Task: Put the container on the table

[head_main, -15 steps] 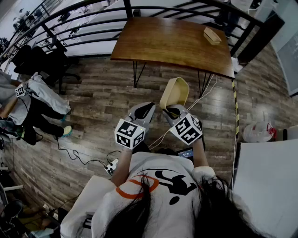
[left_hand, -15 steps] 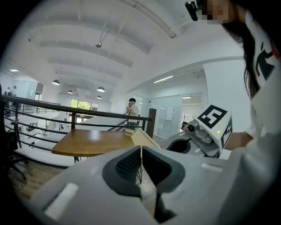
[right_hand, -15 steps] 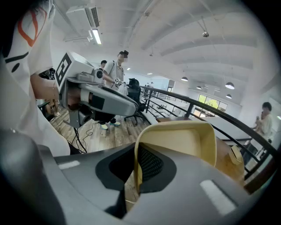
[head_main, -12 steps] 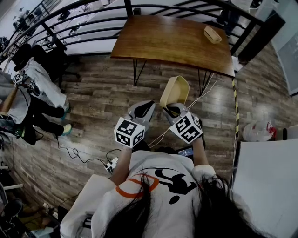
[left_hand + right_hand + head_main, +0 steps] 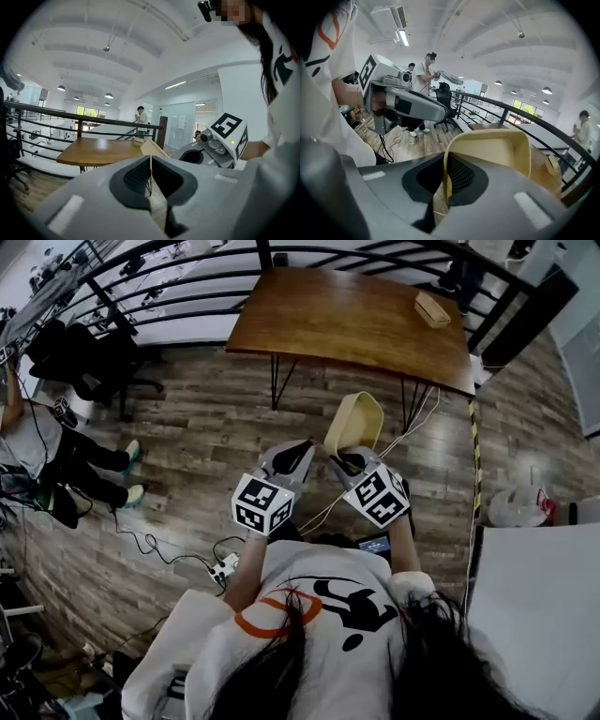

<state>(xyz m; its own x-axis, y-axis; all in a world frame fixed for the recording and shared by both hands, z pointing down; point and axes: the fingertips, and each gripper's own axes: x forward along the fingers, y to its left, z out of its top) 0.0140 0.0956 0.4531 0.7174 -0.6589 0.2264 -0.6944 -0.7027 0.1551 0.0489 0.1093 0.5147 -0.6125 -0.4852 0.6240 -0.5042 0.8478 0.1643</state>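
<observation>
Head view shows the container (image 5: 353, 422) clamped by its wall in the right gripper (image 5: 349, 463), short of the table (image 5: 328, 315); the left gripper (image 5: 292, 457) has its jaws together.

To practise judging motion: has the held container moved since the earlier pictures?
No. The container, clamped in the right gripper, keeps the same gap from the table edge.

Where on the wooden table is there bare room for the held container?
Nearly all of the wooden table is bare for the container: its left end, middle and near edge. Only the far right corner holds a small beige object.
</observation>
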